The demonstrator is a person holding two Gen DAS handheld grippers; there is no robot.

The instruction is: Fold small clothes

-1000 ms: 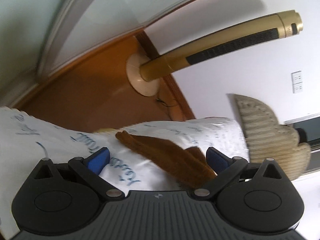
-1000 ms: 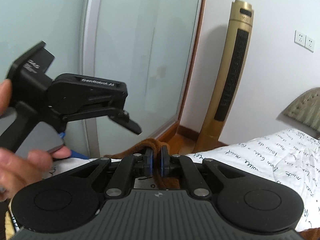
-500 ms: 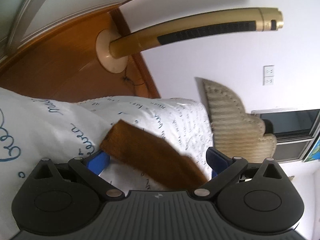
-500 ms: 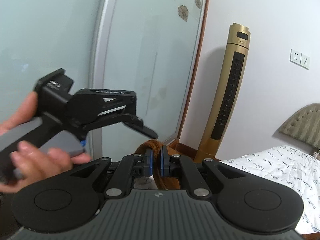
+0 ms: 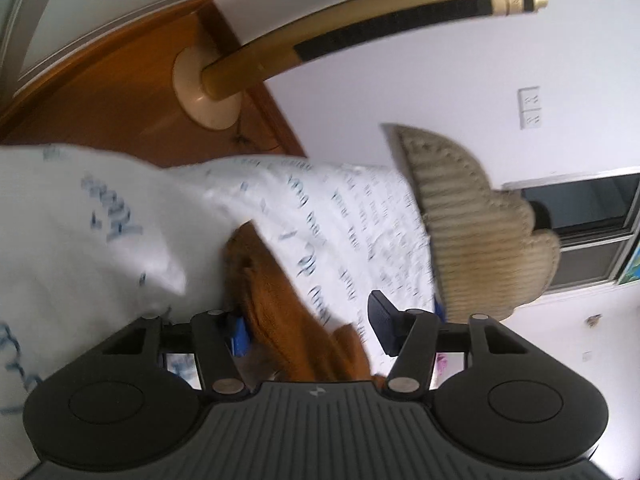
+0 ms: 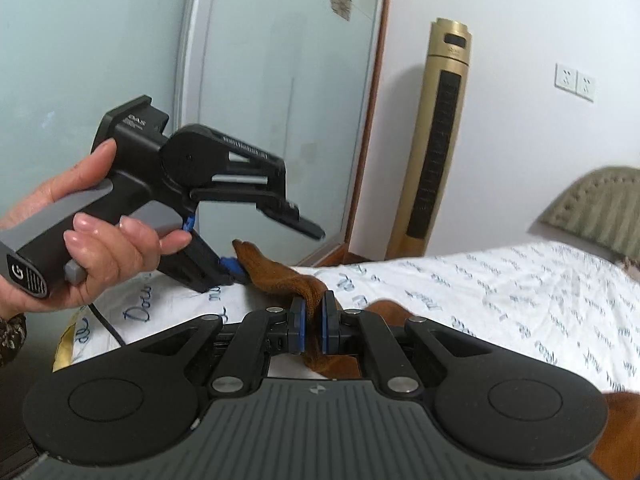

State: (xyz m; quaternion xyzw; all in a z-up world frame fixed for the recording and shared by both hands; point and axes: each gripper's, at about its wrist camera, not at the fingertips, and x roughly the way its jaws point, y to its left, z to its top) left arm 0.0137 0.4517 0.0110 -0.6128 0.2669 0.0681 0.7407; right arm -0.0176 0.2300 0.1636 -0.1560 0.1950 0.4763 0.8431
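A small brown garment (image 6: pixel 280 276) lies on a white sheet with blue script (image 6: pixel 500 292). My right gripper (image 6: pixel 313 326) is shut on a fold of it. The garment stretches left to my left gripper (image 6: pixel 276 248), held in a hand, whose jaws stand open, one above and one below the cloth's end. In the left wrist view the brown cloth (image 5: pixel 280 300) lies against the left blue pad, and the left gripper (image 5: pixel 308 326) has a wide gap to its right finger.
A gold tower fan (image 6: pixel 436 140) stands by the wall on a wooden floor (image 5: pixel 120 92). A glass sliding door (image 6: pixel 260 80) is on the left. A beige padded headboard (image 5: pixel 472 224) is at the bed's far end, with a window (image 5: pixel 580 208) behind.
My left gripper has dropped to the cloth's end and its jaws have narrowed around it. My right gripper has kept its hold and lowered, and more of the bed shows.
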